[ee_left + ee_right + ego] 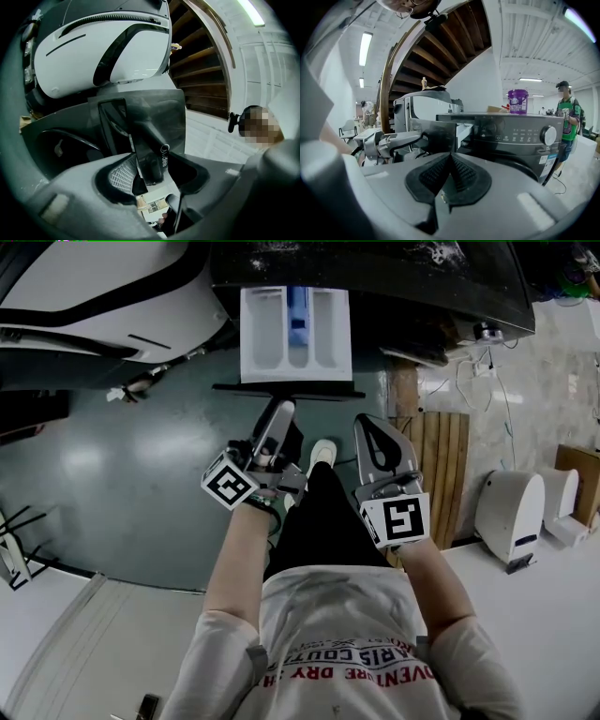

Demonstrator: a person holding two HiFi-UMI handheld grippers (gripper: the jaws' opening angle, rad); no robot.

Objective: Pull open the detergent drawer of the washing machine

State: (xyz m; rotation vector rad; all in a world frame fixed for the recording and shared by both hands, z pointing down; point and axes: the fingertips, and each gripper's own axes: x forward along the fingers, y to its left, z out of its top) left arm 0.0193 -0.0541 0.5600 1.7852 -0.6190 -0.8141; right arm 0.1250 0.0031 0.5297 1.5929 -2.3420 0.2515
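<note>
Detergent drawer out, white, three-bayed, dark-fronted; left claw released, right claw clenched.

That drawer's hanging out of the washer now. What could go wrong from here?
The detergent drawer already sticks far out; more pulling might tug it off its track. The left gripper holds its jaws apart around the dark front panel, so it may slip off. The shut right gripper beside it could knock the panel.

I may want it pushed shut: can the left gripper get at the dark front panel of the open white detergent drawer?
Probably yes. The left gripper points at the dark front panel from close by, jaws apart, and nothing stands between them.
</note>
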